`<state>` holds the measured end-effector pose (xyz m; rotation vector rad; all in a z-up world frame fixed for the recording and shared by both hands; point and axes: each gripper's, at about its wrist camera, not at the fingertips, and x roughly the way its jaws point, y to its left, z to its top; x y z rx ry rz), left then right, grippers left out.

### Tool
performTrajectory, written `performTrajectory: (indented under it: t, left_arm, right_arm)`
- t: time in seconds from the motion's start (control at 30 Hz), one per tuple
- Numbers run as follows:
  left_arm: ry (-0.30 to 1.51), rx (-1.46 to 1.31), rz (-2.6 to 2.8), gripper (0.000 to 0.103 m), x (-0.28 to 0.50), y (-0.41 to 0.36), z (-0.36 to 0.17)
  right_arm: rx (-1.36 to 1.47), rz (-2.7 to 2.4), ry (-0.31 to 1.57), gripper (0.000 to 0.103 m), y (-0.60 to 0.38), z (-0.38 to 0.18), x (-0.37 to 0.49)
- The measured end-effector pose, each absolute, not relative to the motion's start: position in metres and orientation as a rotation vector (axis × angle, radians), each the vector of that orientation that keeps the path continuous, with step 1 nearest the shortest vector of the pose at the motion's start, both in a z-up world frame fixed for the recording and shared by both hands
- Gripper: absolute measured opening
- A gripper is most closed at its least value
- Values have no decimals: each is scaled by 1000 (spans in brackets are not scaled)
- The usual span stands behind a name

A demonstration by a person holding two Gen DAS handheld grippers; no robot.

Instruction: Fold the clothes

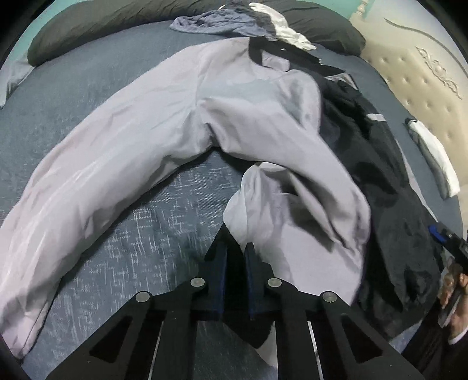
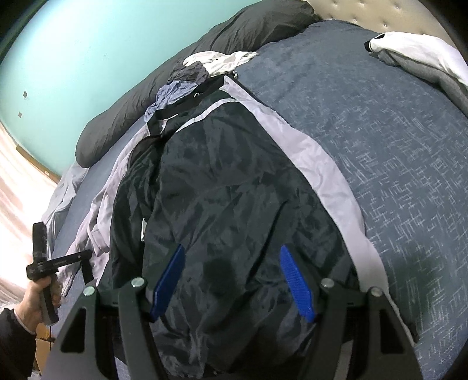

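Note:
A light grey jacket [image 1: 163, 125] lies spread on the blue patterned bedcover [image 1: 87, 73], one sleeve stretched to the left. Its other sleeve [image 1: 292, 210] is doubled back toward me, and my left gripper [image 1: 235, 239] is shut on its end. The jacket's dark lining [image 2: 219, 175] faces up, edged by a grey band [image 2: 307, 152]. My right gripper [image 2: 232, 248] hovers just above this lining, blue pads [image 2: 169, 277] wide apart and open with nothing between them. In the right wrist view, a hand [image 2: 35, 298] holds the left gripper at the bed's left edge.
Dark pillows [image 1: 117, 17] line the far side under a teal wall [image 2: 87, 58]. A crumpled blue-grey and white pile of clothes [image 1: 228, 23] sits by the jacket's collar. A folded white and grey garment [image 2: 424, 58] lies near the padded headboard [image 1: 424, 58].

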<state>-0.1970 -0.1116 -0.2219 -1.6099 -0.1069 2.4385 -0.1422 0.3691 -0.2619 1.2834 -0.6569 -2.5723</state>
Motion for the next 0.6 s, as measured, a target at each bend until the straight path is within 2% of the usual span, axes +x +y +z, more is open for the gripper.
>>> performTrajectory:
  t: [0.6]
  left_arm:
    - [-119, -1622, 2396, 10, -100, -86, -144]
  right_arm:
    - [1169, -2646, -814, 69, 395, -250, -124]
